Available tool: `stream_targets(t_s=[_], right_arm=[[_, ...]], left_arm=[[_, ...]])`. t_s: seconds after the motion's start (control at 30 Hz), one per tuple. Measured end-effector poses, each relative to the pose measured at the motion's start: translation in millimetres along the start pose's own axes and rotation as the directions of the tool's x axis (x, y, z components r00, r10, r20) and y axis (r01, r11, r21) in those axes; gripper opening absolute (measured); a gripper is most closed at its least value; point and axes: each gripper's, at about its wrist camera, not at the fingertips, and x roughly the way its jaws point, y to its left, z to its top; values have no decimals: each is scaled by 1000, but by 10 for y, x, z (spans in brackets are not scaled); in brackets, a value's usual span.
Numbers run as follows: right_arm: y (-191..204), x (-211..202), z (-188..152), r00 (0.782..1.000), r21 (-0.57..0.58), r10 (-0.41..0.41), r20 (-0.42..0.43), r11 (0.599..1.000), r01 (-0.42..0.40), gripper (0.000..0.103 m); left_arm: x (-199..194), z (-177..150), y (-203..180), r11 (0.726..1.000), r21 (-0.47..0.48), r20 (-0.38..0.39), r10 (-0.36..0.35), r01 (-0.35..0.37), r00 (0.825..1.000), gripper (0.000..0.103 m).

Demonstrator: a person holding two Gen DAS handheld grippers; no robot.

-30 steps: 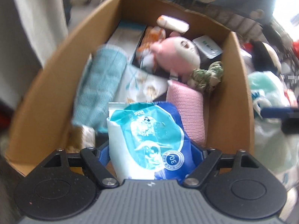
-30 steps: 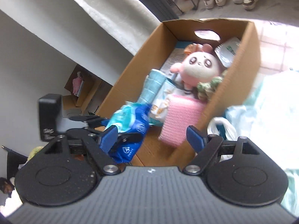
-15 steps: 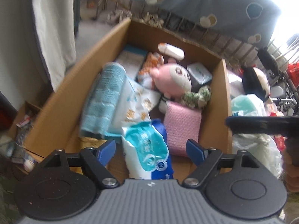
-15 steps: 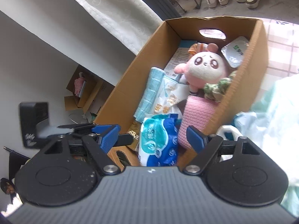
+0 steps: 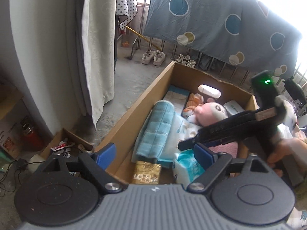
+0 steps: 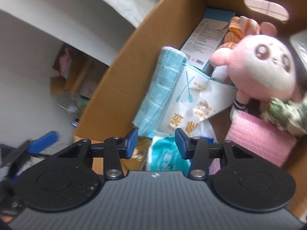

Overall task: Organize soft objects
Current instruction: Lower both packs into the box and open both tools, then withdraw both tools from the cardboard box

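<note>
A lived-in home, most likely a balcony or utility corner with a bare concrete floor [image 5: 132,80]; a blue bedsheet with circle prints [image 5: 220,19] hangs over a metal railing [image 5: 234,72] as laundry does, with a star-patterned cloth [image 5: 125,5] beside it; pale curtains [image 5: 97,44] fall along the wall; two pairs of sneakers [image 5: 153,57] sit on the floor near the railing; a cardboard box [image 5: 138,111] holds household soft goods such as a pink plush toy [image 6: 262,65] and a folded teal towel [image 6: 161,88]; smaller boxes of clutter [image 5: 67,145] and a red flask [image 5: 30,136] stand against the wall, though that corner is too dim to read well.
</note>
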Motion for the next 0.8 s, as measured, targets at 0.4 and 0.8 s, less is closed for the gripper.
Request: stream_targets(t_s=[0.4,0.8], right_arm=[[162,120,-249,985,-47,-145,-89,989,142,45],[120,-1626,-978,941,-85,117,318,992,-94,88]], left_arm=[[-103,-219,13,999,29,35,25,-26,999,93],[-700,-589,-273,989,132,214,36,-65,976,103]])
